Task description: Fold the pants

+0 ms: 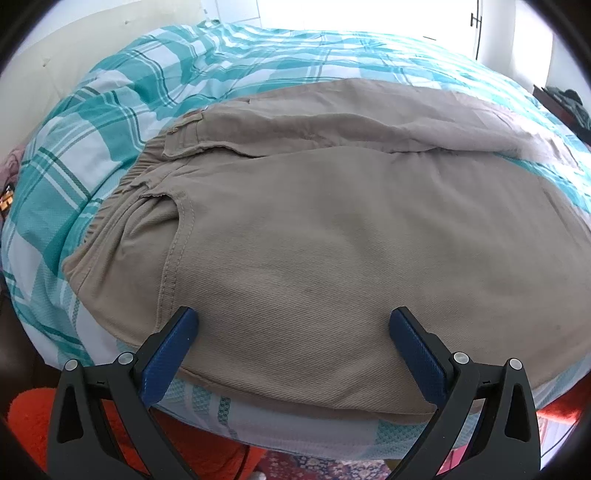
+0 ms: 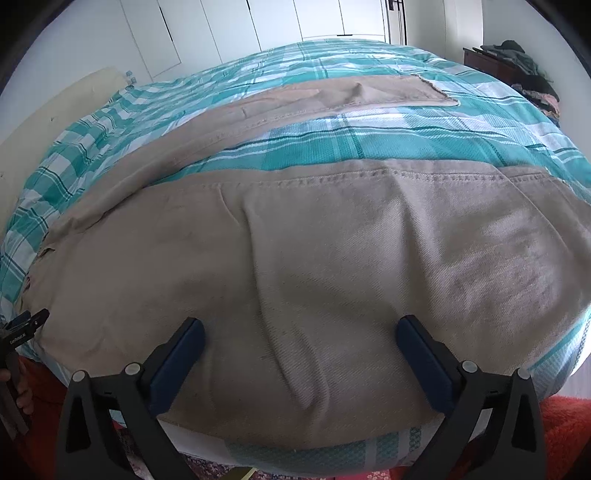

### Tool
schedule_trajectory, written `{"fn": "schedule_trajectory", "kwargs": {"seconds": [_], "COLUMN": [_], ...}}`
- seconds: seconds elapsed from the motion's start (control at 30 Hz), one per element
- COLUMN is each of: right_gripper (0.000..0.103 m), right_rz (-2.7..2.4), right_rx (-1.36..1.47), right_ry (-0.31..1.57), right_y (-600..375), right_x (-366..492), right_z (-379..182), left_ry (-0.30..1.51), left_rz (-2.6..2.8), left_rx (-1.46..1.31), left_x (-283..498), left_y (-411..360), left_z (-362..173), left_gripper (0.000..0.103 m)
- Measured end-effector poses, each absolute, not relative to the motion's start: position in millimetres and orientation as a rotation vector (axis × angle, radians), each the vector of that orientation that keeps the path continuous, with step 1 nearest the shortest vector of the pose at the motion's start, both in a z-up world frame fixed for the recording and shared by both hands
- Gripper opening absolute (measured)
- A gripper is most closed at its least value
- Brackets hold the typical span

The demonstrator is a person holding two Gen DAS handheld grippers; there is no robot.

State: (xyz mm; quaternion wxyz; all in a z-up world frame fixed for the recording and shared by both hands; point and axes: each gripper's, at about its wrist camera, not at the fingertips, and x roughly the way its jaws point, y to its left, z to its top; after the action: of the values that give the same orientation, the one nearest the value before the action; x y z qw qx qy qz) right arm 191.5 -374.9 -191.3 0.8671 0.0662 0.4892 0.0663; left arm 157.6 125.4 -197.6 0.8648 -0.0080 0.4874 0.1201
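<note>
Tan pants (image 1: pixel 314 229) lie spread flat on a bed, waistband (image 1: pixel 122 184) with its elastic and pocket toward the left. In the right wrist view the near leg (image 2: pixel 314 266) fills the foreground and the far leg (image 2: pixel 332 96) lies apart behind it, a strip of bedding between them. My left gripper (image 1: pixel 293 317) hovers open over the hip area near the bed's front edge, nothing between its blue pads. Open too, my right gripper (image 2: pixel 300 326) stands over the near leg with only flat cloth beneath. The other gripper (image 2: pixel 22 328) shows at the far left edge.
The bed carries a teal and white plaid cover (image 1: pixel 110 110). An orange rug (image 1: pixel 29 424) and patterned carpet (image 1: pixel 332 469) lie below the front edge. A dark dresser with piled clothes (image 2: pixel 517 62) stands at the back right. White wardrobe doors (image 2: pixel 221 26) line the far wall.
</note>
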Motion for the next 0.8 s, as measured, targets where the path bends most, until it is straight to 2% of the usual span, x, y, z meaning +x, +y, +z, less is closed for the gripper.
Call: {"fn": "schedule_trajectory", "kwargs": {"seconds": [0.2, 0.33, 0.4, 0.47, 0.6, 0.8], "right_gripper": [0.101, 0.1, 0.081, 0.08, 0.084, 0.085], "right_rz": [0.187, -0.029, -0.107, -0.102, -0.132, -0.135], "right_rx": [0.404, 0.402, 0.528, 0.718, 0.632, 0.422], "right_ry": [1.131, 1.166, 1.152, 1.071, 0.983, 0.828], "right_y": [-426, -522, -572, -600, -586, -552], "right_x": [212, 230, 226, 214, 197, 181], "right_z": [-174, -177, -184, -182, -169, -134], "left_ry": [1.016, 1.019, 1.02, 1.02, 1.026, 0.918], "left_rz": [0.243, 0.249, 0.252, 0.256, 0.266, 0.212], "left_rx": [-0.009, -0.008, -0.007, -0.007, -0.012, -0.077], "left_x": [157, 158, 158, 158, 157, 169], "left_y": [125, 124, 124, 124, 123, 116], "left_z": [-198, -198, -197, -197, -184, -137], "left_gripper": [0.103, 0.103, 0.103, 0.103, 0.103, 0.103]}}
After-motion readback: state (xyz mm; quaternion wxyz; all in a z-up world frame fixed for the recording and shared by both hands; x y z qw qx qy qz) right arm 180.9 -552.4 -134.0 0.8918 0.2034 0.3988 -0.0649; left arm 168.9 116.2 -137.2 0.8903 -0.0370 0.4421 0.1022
